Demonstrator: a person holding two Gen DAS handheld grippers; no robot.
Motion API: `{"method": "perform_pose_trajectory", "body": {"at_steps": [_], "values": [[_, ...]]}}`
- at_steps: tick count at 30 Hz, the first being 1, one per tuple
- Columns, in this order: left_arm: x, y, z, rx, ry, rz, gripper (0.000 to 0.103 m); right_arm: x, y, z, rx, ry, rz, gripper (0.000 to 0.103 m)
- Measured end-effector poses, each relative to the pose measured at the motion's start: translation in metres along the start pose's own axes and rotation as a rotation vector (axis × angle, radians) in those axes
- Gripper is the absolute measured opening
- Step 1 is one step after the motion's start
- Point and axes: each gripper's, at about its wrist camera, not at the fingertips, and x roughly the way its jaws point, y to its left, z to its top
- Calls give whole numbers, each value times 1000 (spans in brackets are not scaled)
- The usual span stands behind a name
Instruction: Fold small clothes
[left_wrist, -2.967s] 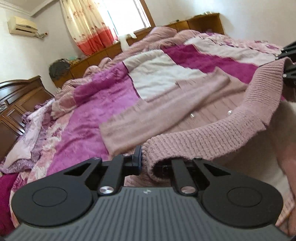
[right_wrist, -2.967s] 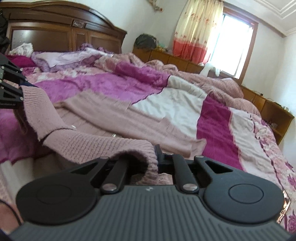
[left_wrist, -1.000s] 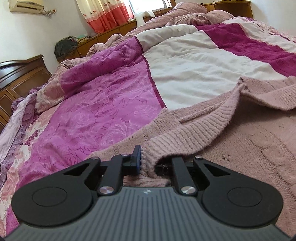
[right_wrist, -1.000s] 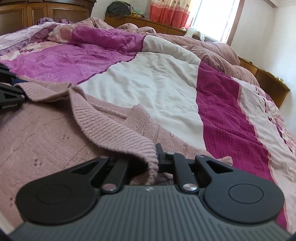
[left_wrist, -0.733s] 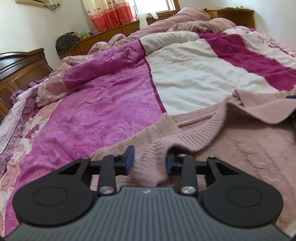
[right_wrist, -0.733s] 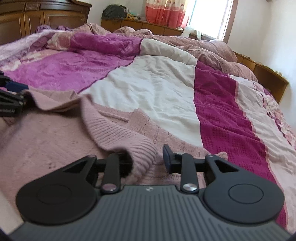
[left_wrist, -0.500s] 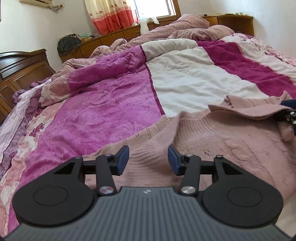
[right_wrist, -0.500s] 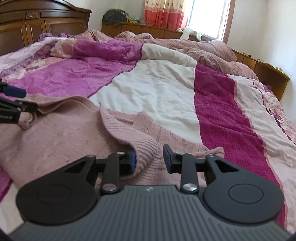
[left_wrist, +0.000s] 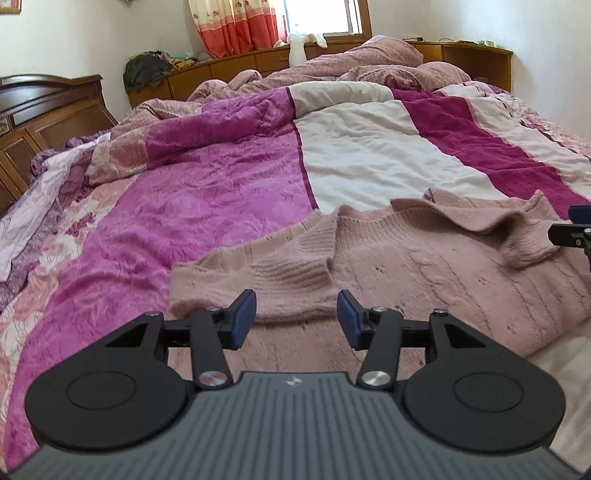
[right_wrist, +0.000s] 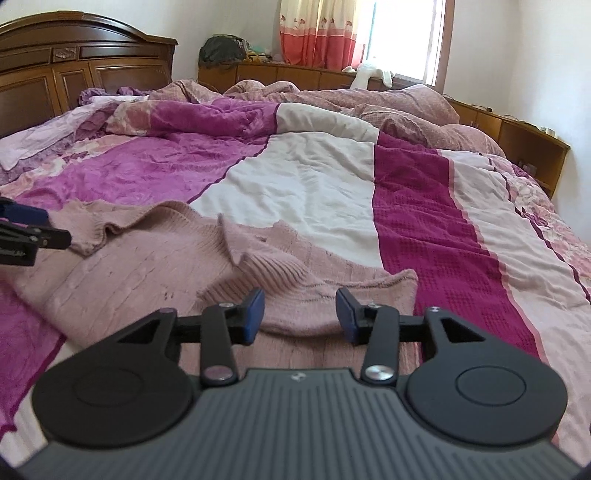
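Sweater lies folded on the bedspread, at 12 o'clock from both your grippers. Left gripper: jaws apart, nothing between. Right gripper: jaws opening, clear of the knit.

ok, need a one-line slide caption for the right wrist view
Right gripper above a folded pink knit sweater on a striped quilt, jaws opening with nothing clamped between them.

Bright daylight from blown-out window; soft shadows; strong fisheye bending at edges; slight blur right view.
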Motion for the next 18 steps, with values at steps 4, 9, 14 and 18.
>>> {"method": "perform_pose_trajectory", "body": {"at_steps": [4, 9, 14, 18], "values": [[1, -5, -8, 1, 25, 8, 57, -7, -1, -8, -18, 3, 19, 45], [8, -5, -14, -1, 59, 14, 57, -3, 1, -15, -90, 26, 52, 45], [17, -2, -20, -7, 94, 23, 57, 10, 10, -18, -147, 126, 142, 43], [23, 0, -21, -13, 105, 26, 57, 20, 11, -20, -108, 127, 175, 42]]}}
